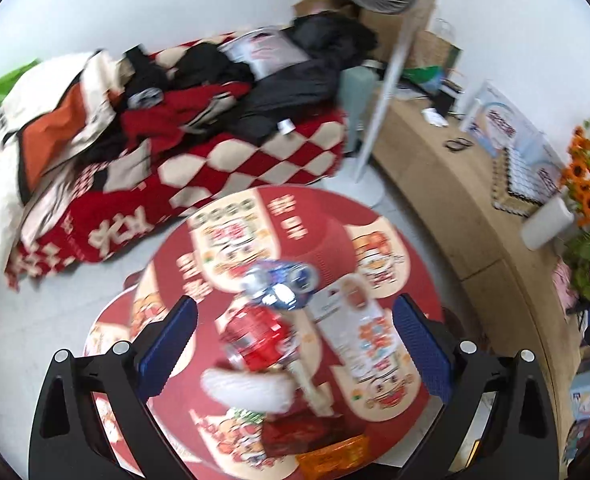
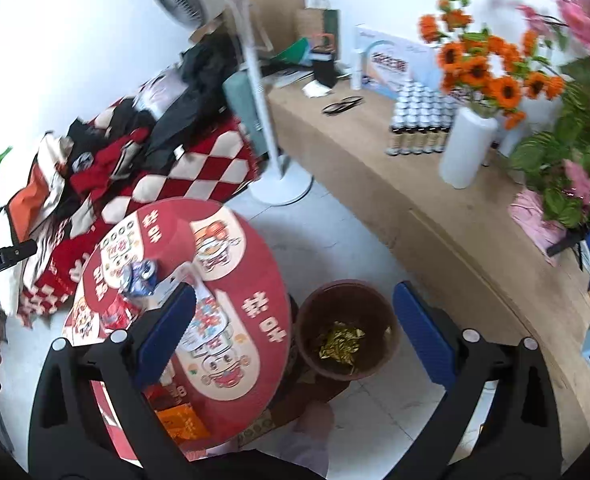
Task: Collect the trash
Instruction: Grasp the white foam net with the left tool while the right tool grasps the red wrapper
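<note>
**Overhead, both grippers open and empty above the littered round table**

Broadly, the largest item is the sofa [image 1: 255,160] under a red-and-cream checked cover, heaped with dark and red clothing. Beside it runs a long curved wooden counter [image 2: 375,168] carrying a stack of small bottles [image 2: 421,120], a white vase [image 2: 467,148] of orange flowers, and scissors [image 2: 341,105]. A white pedestal fan [image 2: 263,120] stands on the floor between sofa and counter.

The round table [image 1: 323,232], red with printed cartoon panels, sits in front of the sofa. On the floor just beside it is a brown bin [image 2: 345,328] with yellowish scraps at the bottom.

The trash lies on the table top: a crushed red can [image 1: 255,336], a crushed blue can [image 1: 283,284] just beyond it, a printed paper sleeve [image 1: 369,340] to the right, a white crumpled item [image 1: 247,390] nearer the camera, and an orange wrapper [image 1: 335,456] at the near edge. Blur hides finer detail.

The left gripper [image 1: 295,344] hangs above the table with jaws spread wide, the red can seen between them, nothing gripped. The right gripper [image 2: 295,332] hangs over the table edge and bin, jaws equally wide, holding nothing.
</note>
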{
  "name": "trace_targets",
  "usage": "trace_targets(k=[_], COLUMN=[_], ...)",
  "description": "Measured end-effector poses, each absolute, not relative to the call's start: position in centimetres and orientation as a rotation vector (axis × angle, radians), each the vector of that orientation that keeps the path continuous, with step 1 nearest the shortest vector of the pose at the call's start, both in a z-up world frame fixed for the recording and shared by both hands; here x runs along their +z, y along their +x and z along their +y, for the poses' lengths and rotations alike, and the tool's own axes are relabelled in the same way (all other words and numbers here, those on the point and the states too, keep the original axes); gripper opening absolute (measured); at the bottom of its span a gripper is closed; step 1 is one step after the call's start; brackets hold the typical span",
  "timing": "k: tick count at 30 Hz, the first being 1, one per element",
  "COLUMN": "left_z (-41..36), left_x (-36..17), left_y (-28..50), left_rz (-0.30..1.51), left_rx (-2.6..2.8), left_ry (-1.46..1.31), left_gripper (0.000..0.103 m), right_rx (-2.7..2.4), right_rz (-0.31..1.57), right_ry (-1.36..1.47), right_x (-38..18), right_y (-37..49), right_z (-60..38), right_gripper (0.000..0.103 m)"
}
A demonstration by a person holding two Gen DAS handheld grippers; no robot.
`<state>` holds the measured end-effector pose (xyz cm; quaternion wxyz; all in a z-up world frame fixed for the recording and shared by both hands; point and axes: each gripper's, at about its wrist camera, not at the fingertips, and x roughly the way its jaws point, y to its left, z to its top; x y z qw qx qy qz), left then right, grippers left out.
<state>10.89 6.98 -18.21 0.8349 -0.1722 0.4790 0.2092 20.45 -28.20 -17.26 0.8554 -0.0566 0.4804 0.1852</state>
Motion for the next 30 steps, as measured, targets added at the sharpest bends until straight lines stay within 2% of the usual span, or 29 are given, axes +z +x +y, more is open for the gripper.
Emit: trace_targets(k=[10, 18, 22, 28, 30], left_z=[10.6, 12.5, 12.6, 12.9, 13.2], left_x=[-23.3, -31.9, -36.6, -41.2, -42.1], left_y=[3.7, 3.0, 4.1, 4.4, 4.1], left_rz=[1.101, 1.193, 1.259, 1.316, 1.322], left_rx=[0.528, 0.561, 0.541, 0.529, 0.531], left_ry=[-0.476, -0.725, -0.777, -0.855, -0.893], left_gripper=[0.095, 0.095, 0.084, 0.080, 0.075], right_rx=[0.473, 0.503, 0.504, 0.512, 0.518], right_rz=[1.088, 1.147, 1.195, 1.262, 1.284], right_ry=[-0.201, -0.284, -0.307, -0.332, -0.339], right_x=[-21.0, -26.4, -30.1, -34.5, -35.5], right_y=[18.3, 16.6, 15.6, 14.2, 13.7], right_z=[-21.9, -18.1, -16.8, -16.0, -15.8], right_gripper=[0.097, 0.097, 0.097, 0.097, 0.097])
